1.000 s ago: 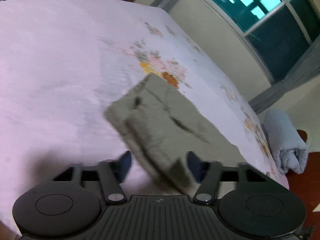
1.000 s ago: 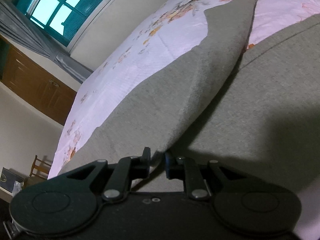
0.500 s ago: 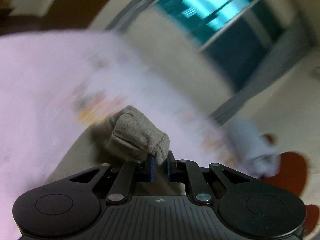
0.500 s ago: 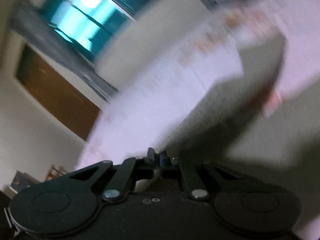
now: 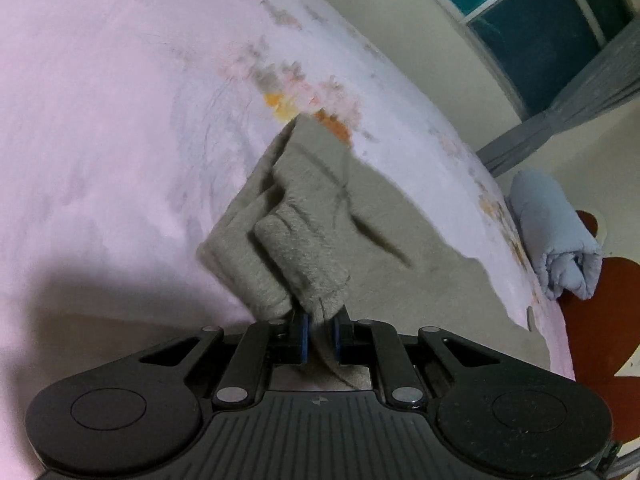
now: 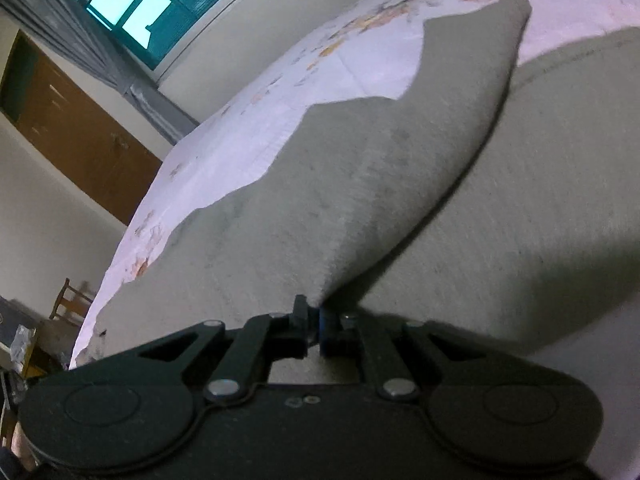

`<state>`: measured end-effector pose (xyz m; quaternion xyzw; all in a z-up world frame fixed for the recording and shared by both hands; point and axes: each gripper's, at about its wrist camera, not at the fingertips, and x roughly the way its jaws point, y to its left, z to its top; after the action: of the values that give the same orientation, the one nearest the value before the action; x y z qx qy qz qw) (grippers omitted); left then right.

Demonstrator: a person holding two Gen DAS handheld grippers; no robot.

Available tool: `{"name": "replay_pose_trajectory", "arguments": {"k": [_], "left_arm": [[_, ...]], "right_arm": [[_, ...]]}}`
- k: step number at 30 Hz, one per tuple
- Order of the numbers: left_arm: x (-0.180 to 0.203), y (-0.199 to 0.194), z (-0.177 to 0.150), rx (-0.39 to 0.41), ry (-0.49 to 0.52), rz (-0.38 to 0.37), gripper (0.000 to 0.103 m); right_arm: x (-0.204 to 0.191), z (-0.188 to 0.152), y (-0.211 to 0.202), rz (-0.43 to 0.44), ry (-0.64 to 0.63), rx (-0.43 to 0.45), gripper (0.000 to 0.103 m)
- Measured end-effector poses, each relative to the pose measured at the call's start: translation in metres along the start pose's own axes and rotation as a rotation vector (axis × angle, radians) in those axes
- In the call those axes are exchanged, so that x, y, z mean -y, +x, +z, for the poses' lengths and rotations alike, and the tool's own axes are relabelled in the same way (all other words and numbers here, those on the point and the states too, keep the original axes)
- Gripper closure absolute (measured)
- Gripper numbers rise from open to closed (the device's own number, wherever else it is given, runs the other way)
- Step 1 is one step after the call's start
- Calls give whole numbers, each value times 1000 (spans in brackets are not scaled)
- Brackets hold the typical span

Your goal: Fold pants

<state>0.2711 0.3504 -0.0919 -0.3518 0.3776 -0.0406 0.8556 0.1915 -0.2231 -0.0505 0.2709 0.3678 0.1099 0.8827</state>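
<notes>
Pants [image 5: 344, 216] of grey-green fleece are spread across a bed [image 5: 100, 120], and both tongs are clamped on them. In the left wrist view, a thick, bunched cuff or hem is pinched between the blue pads of the left gripper [image 5: 320, 338]; from there the fabric rises toward twelve o'clock in soft rolled folds, then flattens out toward three o'clock over the sheet. In the right wrist view, the right gripper [image 6: 314, 326] is closed on the edge of a lifted fold, which climbs from the jaws toward one o'clock as a tapering, pointed flap, while a flat layer of the same fabric lies beneath it at three o'clock and more of it extends toward nine o'clock. The cloth is seen to be napped and matte, with a faint seam line curving near the far edge. The bedsheet is pale pink, lightly crinkled, and printed with orange and grey flowers. A rolled pale-blue blanket [image 5: 556, 236] is seen at three o'clock beyond the bed's edge in the left view. A teal-framed window [image 6: 152, 8] and a brown wooden door [image 6: 76, 136] are seen at ten and eleven o'clock in the right view.
</notes>
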Motion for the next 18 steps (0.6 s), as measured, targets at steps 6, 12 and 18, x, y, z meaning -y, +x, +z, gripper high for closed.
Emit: {"name": "replay_pose_trajectory", "arguments": {"k": [6,12,18], "left_arm": [[7,-15,13,30,45,-67,91],[-4,-14,13,5,21,-75,91],[-12,-6,9,-35,46,-38,91]], "right_arm": [[-14,-5,-37,72,-41,65,103],[0,-11,-27,43,-31,15,103],[-10,-2,-35,71,-74,45,103]]}}
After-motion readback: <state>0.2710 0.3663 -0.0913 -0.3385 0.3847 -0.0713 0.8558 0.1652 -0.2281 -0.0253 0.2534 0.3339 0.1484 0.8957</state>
